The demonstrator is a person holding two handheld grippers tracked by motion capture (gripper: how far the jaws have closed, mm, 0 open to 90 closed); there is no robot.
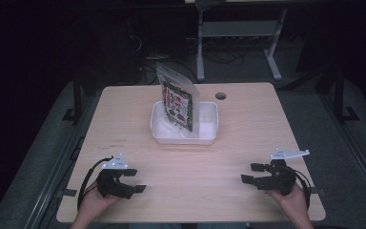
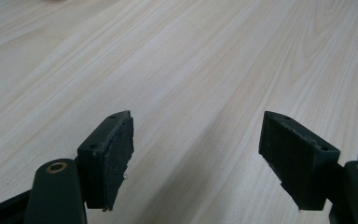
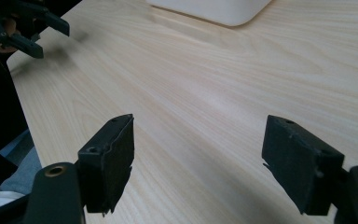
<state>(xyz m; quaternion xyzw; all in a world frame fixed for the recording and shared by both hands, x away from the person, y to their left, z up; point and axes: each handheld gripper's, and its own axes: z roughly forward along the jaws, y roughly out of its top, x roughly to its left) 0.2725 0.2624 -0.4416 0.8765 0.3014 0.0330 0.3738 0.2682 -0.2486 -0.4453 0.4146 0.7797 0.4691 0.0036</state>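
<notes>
Nothing gripped yet: left gripper [image 1: 134, 180] and right gripper [image 1: 250, 173] low at the counter's [image 1: 248, 119] near edge, fingers [image 2: 106, 158] wide, holding nothing. Probably next: reaching forward to the snack pouch [image 1: 177, 102] upright in the white tray [image 1: 183, 138], well apart.

You have a pale wood-grain table [image 1: 248, 143] in front of you, with a round cable hole [image 1: 220, 96] near its far edge. Directly on it, a little beyond the middle, sits a white rectangular tray [image 1: 208, 125]; its rounded corner [image 3: 233, 11] also appears at the top of your right gripper view. Along the left side of the tabletop you can see a few faint dark marks [image 1: 112, 141].
</notes>
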